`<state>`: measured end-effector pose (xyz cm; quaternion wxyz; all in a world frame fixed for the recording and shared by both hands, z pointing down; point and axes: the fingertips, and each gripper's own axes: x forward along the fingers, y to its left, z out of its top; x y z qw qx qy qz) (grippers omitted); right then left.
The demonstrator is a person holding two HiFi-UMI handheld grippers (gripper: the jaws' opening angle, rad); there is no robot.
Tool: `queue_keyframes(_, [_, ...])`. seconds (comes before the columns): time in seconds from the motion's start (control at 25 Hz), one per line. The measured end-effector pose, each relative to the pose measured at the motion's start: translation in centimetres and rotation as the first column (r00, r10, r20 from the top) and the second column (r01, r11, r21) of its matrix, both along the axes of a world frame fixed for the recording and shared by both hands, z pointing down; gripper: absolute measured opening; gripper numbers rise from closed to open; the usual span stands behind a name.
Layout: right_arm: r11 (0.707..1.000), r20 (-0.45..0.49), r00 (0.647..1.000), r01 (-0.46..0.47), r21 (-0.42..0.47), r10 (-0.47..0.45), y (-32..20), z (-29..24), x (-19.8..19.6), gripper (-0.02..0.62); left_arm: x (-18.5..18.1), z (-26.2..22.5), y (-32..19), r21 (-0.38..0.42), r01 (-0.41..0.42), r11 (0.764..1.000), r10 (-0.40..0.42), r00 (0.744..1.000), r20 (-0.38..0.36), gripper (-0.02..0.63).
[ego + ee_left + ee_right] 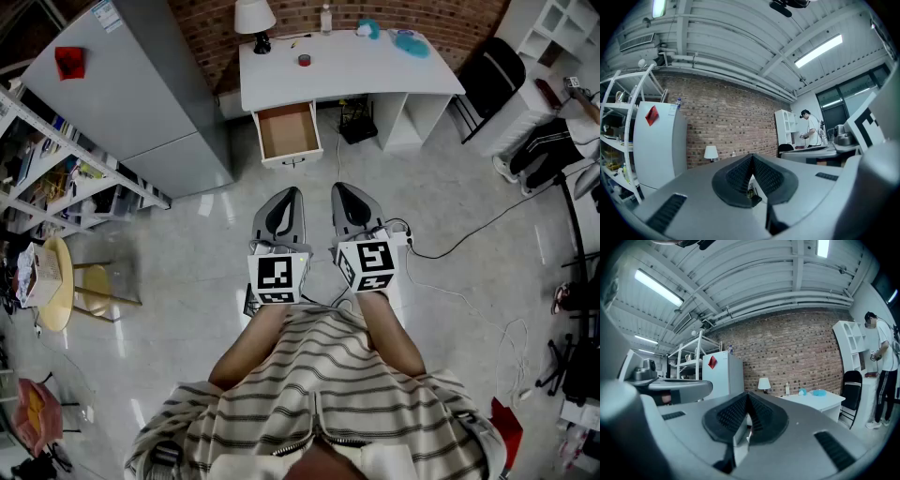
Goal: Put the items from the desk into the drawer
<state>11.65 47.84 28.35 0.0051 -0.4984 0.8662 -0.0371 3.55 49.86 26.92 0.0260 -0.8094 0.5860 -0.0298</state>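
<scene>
Because the person stands well back from the desk (pixel 356 80), both tools are carried level and side by side in front of the body, pointing toward it; I judge this an approach, with nothing picked up yet. The left gripper (pixel 289 197) has its jaws pressed together on nothing, and the right gripper (pixel 343 194) is likewise closed and empty. On the white desktop, well apart from both, stand a lamp (pixel 254 19), a dark tape roll (pixel 304 60), a clear bottle (pixel 325 19), a small teal object (pixel 367 28) and a larger teal object (pixel 411 43). The drawer (pixel 288 131) hangs pulled out below the desk's left end, its brown bottom bare, ready for them.
</scene>
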Motion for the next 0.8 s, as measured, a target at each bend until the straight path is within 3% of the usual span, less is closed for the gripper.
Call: queue_keyframes(0.8, [1.000, -0.001, 1.000, -0.004, 0.017, 0.004, 1.4, 0.4, 3.0, 0.011, 3.8, 0.5, 1.2, -0.008, -0.010, 1.000, 0.009, 1.000, -0.011, 0.008])
